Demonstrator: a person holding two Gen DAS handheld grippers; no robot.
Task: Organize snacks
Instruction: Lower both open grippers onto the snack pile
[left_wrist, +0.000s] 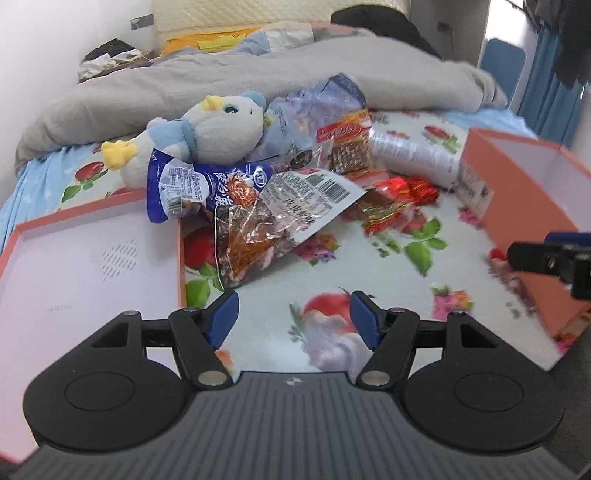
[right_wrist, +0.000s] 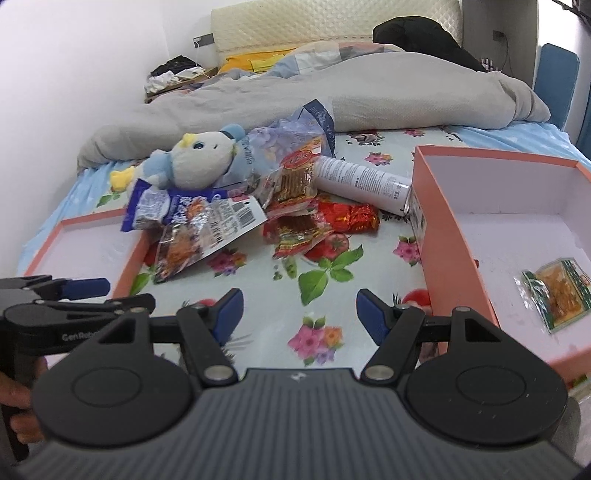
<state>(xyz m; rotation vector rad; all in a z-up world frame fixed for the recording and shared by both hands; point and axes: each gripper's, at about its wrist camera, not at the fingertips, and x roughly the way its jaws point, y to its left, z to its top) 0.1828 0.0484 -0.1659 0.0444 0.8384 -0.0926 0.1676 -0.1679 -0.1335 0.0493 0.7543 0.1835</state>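
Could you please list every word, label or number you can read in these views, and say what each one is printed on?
"GenRob", cut off: on the left gripper body, seen from the right wrist.
"FACIAL", partly legible: on the pale blue bag.
Chinese characters and barcodes on the blue snack packet and clear snack bag: too blurred.
White bottle print: too small.

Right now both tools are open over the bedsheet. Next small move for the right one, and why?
Probably ease the right tool forward to the red snack packets. Its jaws stand open with nothing between them, the packets lie loose just ahead, and the deep box beside them holds only one small packet.
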